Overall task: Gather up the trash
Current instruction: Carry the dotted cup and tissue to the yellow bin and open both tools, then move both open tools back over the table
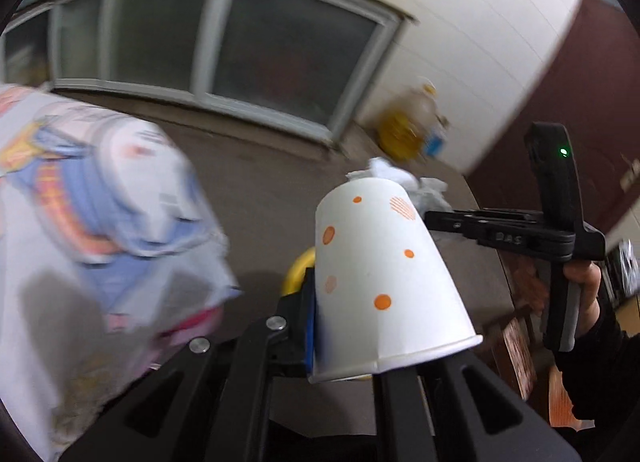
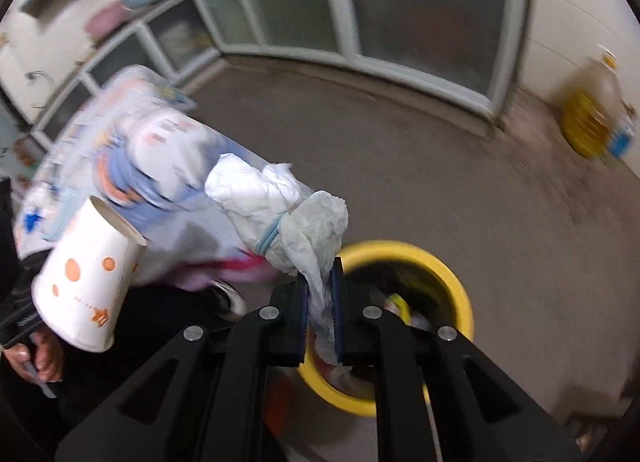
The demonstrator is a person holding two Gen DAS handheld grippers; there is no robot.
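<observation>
A: What does the left gripper (image 1: pixel 344 326) have?

B: A paper cup (image 1: pixel 384 274), white with orange dots. The gripper is pinching it by the side wall: one blue pad (image 1: pixel 309 326) presses the cup's left flank, and the other finger is hidden behind the cup. The cup is tilted, its rim toward the camera and its base pointing away. In the right wrist view the same cup (image 2: pixel 86 282) hangs at the left, in the air.

A: And the right gripper (image 2: pixel 320 310)?

B: Pressed together on a wad of white tissue (image 2: pixel 280 210). A thin tail of the tissue is squeezed between the two pads, and the bulk bulges out beyond the fingertips. A light blue band (image 2: pixel 269 240) cinches the wad near its middle.

A: Where is the bin?

B: A yellow bin (image 2: pixel 460 286) stands on the grey floor (image 2: pixel 440 166), right under the right gripper. The tissue is above its near rim. Some scraps lie inside, too blurred to name.

A: Anything else?

B: A printed plastic bag (image 2: pixel 132 158) at the left, blurred, and a large yellow-labelled bottle (image 2: pixel 592 110) against the tiled wall. Frosted cabinet doors (image 2: pixel 420 10) run along the back.
</observation>
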